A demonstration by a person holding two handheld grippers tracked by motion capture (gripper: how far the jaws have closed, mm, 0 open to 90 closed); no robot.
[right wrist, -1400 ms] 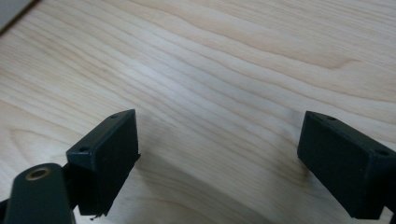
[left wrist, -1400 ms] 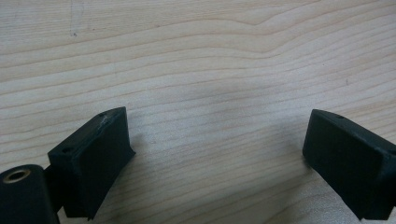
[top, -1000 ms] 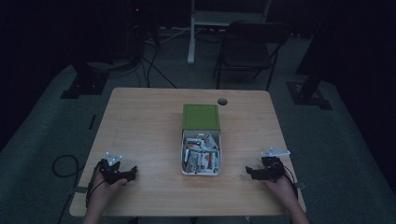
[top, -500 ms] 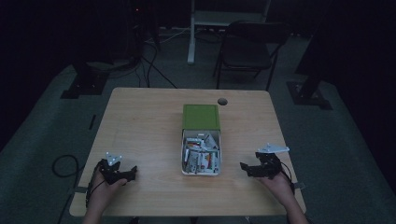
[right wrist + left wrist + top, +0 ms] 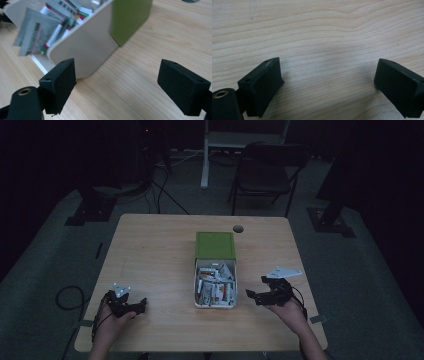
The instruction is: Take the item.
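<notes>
Print on the white paper sachets (image 5: 37, 32) in the white open box (image 5: 85, 47) is unreadable (blurred, top edge cropped).

- The high view is sitting dim and underexposed, the room beyond the table (image 5: 150, 250) sinking into near-black.
- The gripper views are showing brighter, evenly lit wood, soft shadows pooling under blurred jaws.

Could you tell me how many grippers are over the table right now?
2. The left gripper is near the table's front left corner, jaws open over bare wood. The right gripper sits just right of the white box of packets, jaws open toward it.
</notes>
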